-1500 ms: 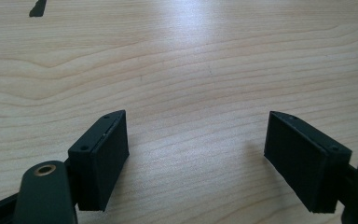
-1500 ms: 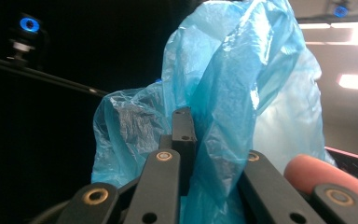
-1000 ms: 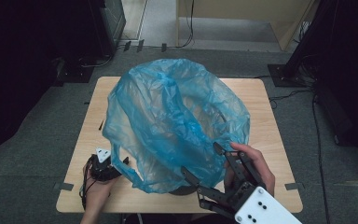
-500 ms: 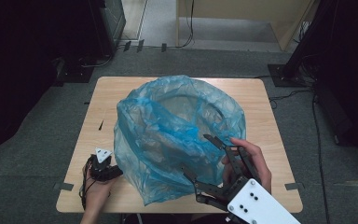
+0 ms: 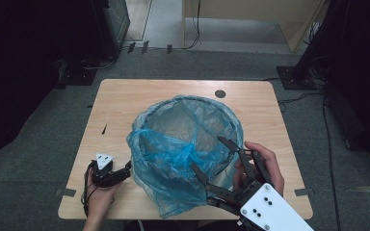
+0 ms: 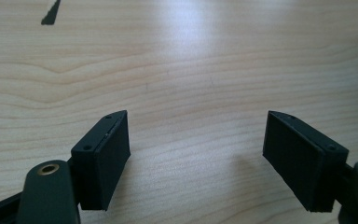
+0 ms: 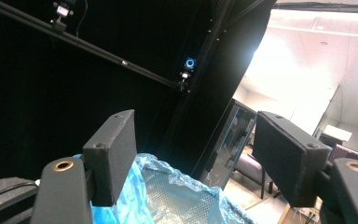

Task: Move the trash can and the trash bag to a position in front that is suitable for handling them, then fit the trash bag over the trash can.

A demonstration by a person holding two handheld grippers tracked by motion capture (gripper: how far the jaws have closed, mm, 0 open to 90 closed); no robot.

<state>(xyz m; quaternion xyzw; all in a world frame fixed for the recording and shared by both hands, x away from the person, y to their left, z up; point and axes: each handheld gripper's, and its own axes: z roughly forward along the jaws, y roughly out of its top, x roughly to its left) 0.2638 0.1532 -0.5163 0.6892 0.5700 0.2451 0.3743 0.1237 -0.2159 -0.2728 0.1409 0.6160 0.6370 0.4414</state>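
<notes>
A blue plastic bag [image 5: 173,163] sat draped over a round mesh bin [image 5: 192,120] on the wooden table [image 5: 125,96], its far edge already hugging the rim while the near left portion hung slack and crumpled toward the table's near edge. The job in hand appeared to be lining the bin, and by the look of things it was roughly half done. The right gripper [image 5: 215,156] hovered at the near right of the rim, tilted upward, its jaws spread with nothing pinched between them; in the right gripper view the bag [image 7: 168,196] and mesh lay just below the open right gripper [image 7: 193,154]. The left gripper [image 5: 120,174] rested low near the table's near left corner, just beside the sagging plastic; the left gripper view showed the left gripper [image 6: 196,154] spread wide over bare wood, holding nothing. The next move would likely call for one gripper to pinch the loose bunched edge on the near side and draw it outward and down over the rim, while the other steadied the bin against tipping.
</notes>
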